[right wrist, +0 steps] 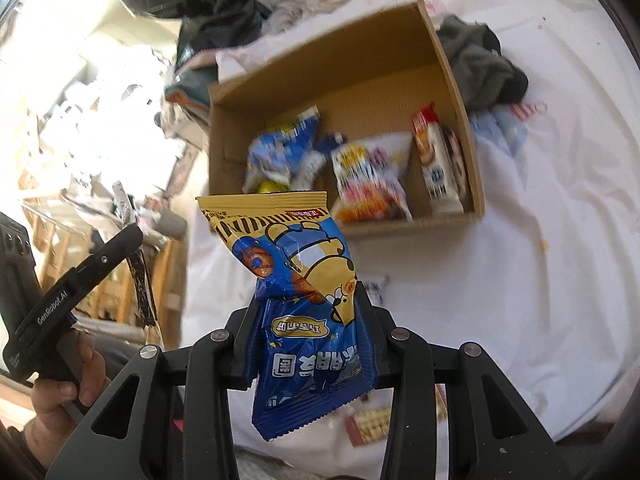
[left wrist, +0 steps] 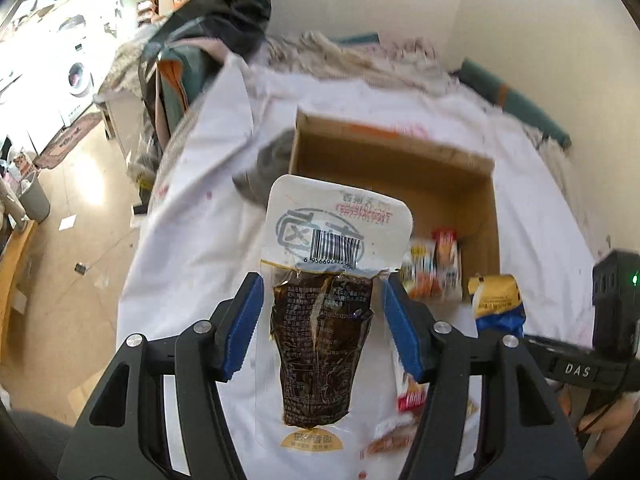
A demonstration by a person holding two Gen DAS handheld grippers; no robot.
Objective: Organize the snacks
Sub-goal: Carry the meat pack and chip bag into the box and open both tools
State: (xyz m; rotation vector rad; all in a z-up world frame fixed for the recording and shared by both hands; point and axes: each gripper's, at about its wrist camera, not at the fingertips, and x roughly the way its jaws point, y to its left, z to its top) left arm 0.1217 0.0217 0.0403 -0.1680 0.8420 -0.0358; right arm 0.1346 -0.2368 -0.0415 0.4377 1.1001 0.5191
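While both grippers are loaded, I note how each packet should handle. My left gripper carries a vacuum-sealed brown pouch with a white header card bearing a barcode. The clear film edges reach both blue pads, and the pouch hangs lengthwise between them, header pointing away toward the cardboard box. I judge it dense and fairly firm in the middle, with slick film at the margins; pinching only those margins risks a slide, so a grip across the dark body is safer.

My right gripper is closed on a blue-and-yellow snack bag, clamped low across its blue half, its yellow crimped top standing up and forward. I judge it light, air-puffed and crushable, with glossy film; the contents are probably brittle, so squeeze should stay modest. The bag is creased at the clamp line.

Pose: both grippers are held above the white cloth, short of the box, pointing toward it. In the right view the box lies ahead and slightly right, already holding several packets. In the left view the box's near corner sits just beyond the pouch header. More packets lie on the cloth beneath the left gripper.
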